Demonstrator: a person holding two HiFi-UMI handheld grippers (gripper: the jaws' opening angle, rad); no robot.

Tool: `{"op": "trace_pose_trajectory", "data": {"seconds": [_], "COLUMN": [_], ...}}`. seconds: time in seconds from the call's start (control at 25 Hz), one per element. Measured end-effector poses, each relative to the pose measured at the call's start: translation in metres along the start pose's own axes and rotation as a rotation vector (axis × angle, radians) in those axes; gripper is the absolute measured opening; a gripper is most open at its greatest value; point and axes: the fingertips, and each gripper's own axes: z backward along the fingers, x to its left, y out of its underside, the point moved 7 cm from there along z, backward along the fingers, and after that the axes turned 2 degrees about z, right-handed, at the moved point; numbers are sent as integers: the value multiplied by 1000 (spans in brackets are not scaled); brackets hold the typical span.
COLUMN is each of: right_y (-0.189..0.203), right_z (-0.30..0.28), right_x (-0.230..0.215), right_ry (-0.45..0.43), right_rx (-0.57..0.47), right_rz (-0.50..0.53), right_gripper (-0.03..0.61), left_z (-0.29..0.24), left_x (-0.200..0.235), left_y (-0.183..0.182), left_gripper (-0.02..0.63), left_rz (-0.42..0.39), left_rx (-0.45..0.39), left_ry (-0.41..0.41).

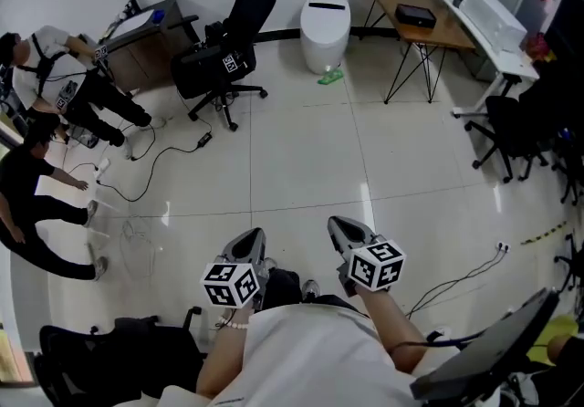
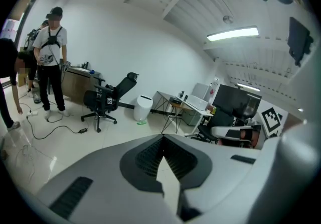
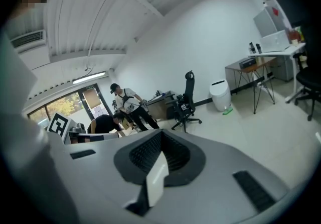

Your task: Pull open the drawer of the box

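Left gripper (image 1: pixel 253 239): held low and close in front of the person's body. Its own view shows the two jaws meeting at the tips, with nothing between them.
Right gripper (image 1: pixel 347 230): just beside the left one but not touching it. The jaws are also together and they hold nothing.
Arm pose: both forearms are bent and kept near the chest, and the grippers point forward and away from the body. Neither one reaches toward anything.
Floor (image 1: pixel 301 168): pale glossy tiles lie under the grippers, and a black cable (image 1: pixel 164 154) runs across them on the left.
Middle of the room: a black office chair (image 1: pixel 224 49) stands there, with a white bin (image 1: pixel 325 31) to its right.
Far side: a wooden table (image 1: pixel 411 8) stands against the wall with a white desk (image 1: pixel 484 22) beside it. Two people (image 1: pixel 64 77) are at the left edge.
Box: no view shows the box or its drawer, so I cannot say where it is.
Handling (a judgement only): a drawer is probably stiff and slides straight out. The best place to hold should be the handle or front lip. A light box may slide along, so the other gripper may need to steady it.
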Motion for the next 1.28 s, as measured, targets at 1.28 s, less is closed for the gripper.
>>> {"op": "trace_pose_trajectory", "data": {"seconds": [1.28], "right_y": [-148], "right_z": [-83], "right_x": [-178], "right_ry": [342], "right_rx": [-194], "right_rz": [-151], "right_gripper": [-14], "left_z": [-289], "left_x": [-26], "left_y": [-175], "left_gripper": [0], "left_rz": [-157], "left_rx": [128], "left_ry": [377]}}
